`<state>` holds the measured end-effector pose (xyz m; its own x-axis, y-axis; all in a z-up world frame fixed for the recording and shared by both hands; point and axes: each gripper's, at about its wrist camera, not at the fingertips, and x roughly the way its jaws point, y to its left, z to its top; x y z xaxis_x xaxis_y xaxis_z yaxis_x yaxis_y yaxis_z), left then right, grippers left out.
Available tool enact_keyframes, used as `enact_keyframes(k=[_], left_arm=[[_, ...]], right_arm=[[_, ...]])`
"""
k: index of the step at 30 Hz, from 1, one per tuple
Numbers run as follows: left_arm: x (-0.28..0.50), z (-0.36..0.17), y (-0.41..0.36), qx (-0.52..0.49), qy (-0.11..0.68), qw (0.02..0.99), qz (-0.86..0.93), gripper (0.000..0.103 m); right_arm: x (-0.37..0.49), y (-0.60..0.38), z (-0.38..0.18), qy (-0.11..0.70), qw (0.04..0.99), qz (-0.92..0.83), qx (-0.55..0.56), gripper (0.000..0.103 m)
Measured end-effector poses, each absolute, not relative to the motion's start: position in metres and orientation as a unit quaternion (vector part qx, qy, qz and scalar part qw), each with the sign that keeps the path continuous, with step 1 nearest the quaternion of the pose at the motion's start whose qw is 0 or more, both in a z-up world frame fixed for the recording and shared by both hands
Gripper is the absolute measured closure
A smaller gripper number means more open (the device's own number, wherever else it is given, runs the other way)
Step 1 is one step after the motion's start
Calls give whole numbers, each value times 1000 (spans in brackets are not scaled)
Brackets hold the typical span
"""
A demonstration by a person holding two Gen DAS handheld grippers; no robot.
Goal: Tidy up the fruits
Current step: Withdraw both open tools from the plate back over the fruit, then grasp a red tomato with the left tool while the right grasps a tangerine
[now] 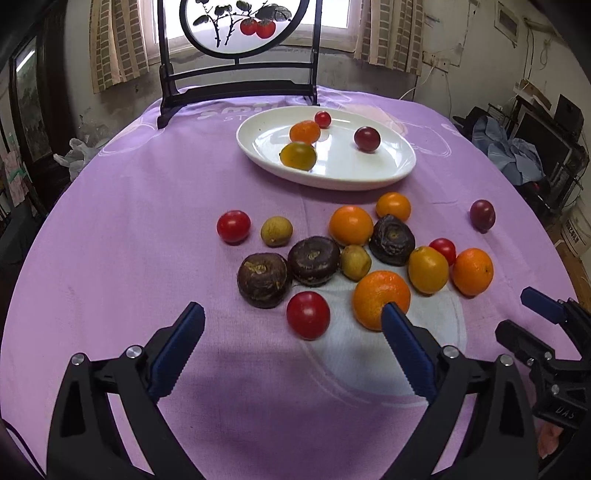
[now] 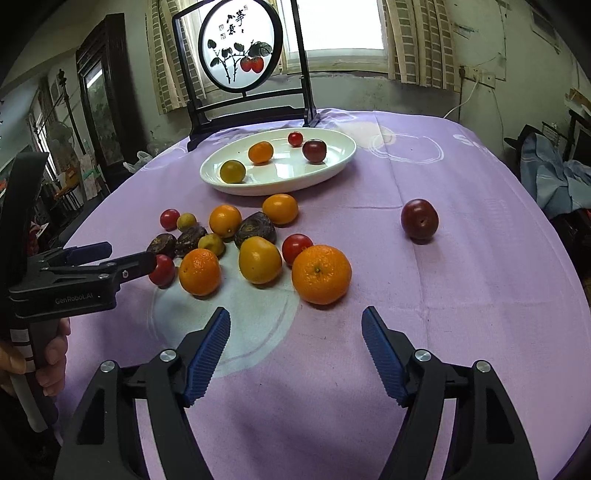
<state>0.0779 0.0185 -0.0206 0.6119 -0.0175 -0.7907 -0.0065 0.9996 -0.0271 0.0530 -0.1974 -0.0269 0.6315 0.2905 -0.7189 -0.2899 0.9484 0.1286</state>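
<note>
A white oval plate [image 1: 369, 177] [image 2: 332, 166] at the back of the table holds several small fruits. In front of it lies a loose pile: oranges [image 1: 380, 299] [image 2: 321, 273], red tomatoes [image 1: 308, 314] [image 2: 162, 269], dark brown water chestnuts [image 1: 263, 278] and small yellow fruits. A dark plum [image 1: 482, 215] [image 2: 419, 220] lies apart at the right. My left gripper [image 1: 293, 314] is open and empty, just before a tomato and an orange. My right gripper [image 2: 295, 319] is open and empty, just before the big orange.
A purple cloth [image 1: 147, 221] covers the round table. A black-framed round painted screen [image 1: 240, 33] [image 2: 240, 51] stands at the back edge behind the plate. Furniture and clutter stand around the table.
</note>
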Motion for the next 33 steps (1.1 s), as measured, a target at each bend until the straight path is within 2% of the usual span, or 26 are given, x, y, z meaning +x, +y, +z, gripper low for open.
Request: enact_keyframes(k=[16, 20, 24, 27, 29, 31, 33], left_arm=[[77, -43, 20, -17, 472, 881, 5, 9], [84, -50, 21, -33, 492, 870, 3, 23], [92, -52, 16, -26, 493, 869, 6, 28], [98, -52, 12, -16, 491, 871, 12, 38], [99, -50, 11, -5, 485, 874, 19, 59], [98, -47, 12, -8, 480, 877, 0, 74], [95, -45, 11, -4, 481, 877, 0, 74]], right_arm=[[46, -203, -38, 407, 896, 179, 13, 28], [44, -204, -37, 404, 896, 185, 16, 28], [43, -206, -37, 402, 896, 187, 18, 28], [43, -207, -37, 404, 895, 187, 19, 28], [43, -207, -38, 405, 895, 186, 18, 28], [43, -206, -38, 406, 895, 185, 16, 28], [44, -205, -38, 408, 894, 183, 12, 28]])
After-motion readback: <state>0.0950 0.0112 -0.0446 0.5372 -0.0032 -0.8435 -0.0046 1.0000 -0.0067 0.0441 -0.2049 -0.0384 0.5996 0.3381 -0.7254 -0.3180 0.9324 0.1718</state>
